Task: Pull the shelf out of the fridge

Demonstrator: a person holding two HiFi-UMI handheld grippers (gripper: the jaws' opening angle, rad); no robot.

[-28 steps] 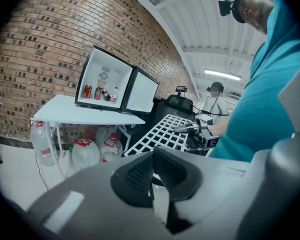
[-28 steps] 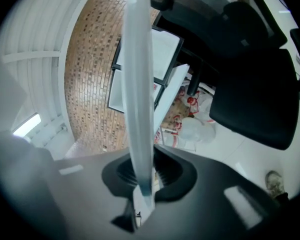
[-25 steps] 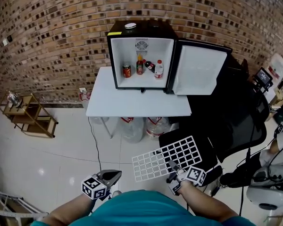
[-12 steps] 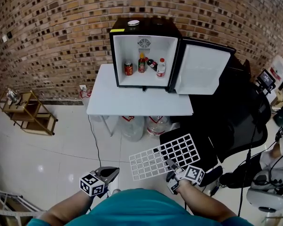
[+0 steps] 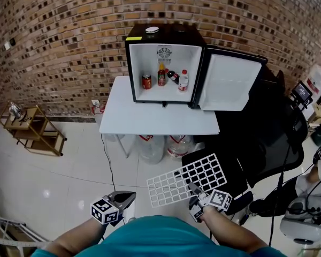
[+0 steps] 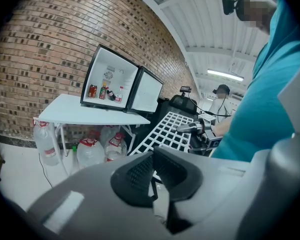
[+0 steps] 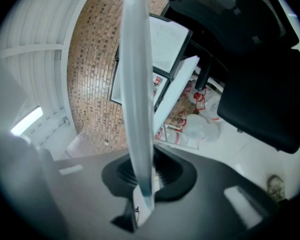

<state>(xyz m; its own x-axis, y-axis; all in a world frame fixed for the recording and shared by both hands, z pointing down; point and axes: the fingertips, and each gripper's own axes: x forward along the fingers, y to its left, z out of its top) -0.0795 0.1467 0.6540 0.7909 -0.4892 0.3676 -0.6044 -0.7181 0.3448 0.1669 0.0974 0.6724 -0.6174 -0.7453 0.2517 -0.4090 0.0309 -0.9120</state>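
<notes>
My right gripper point(image 5: 194, 189) is shut on the near edge of the white wire shelf point(image 5: 188, 179), which hangs out in the air well away from the fridge. The right gripper view meets the shelf point(image 7: 137, 84) edge-on, clamped between the pads. The black mini fridge point(image 5: 163, 63) stands open on the white table point(image 5: 159, 116), its door point(image 5: 227, 82) swung to the right; a can and several bottles point(image 5: 163, 78) stand inside. My left gripper point(image 5: 129, 197) hangs low at the left, shut with nothing in it. The left gripper view also catches the shelf point(image 6: 167, 131) and the fridge point(image 6: 115, 81).
Large water bottles point(image 5: 160, 143) sit under the table. A black office chair point(image 5: 267, 138) stands at the right, close to the shelf. A small wooden rack point(image 5: 35, 130) stands at the left by the brick wall. The floor is white tile.
</notes>
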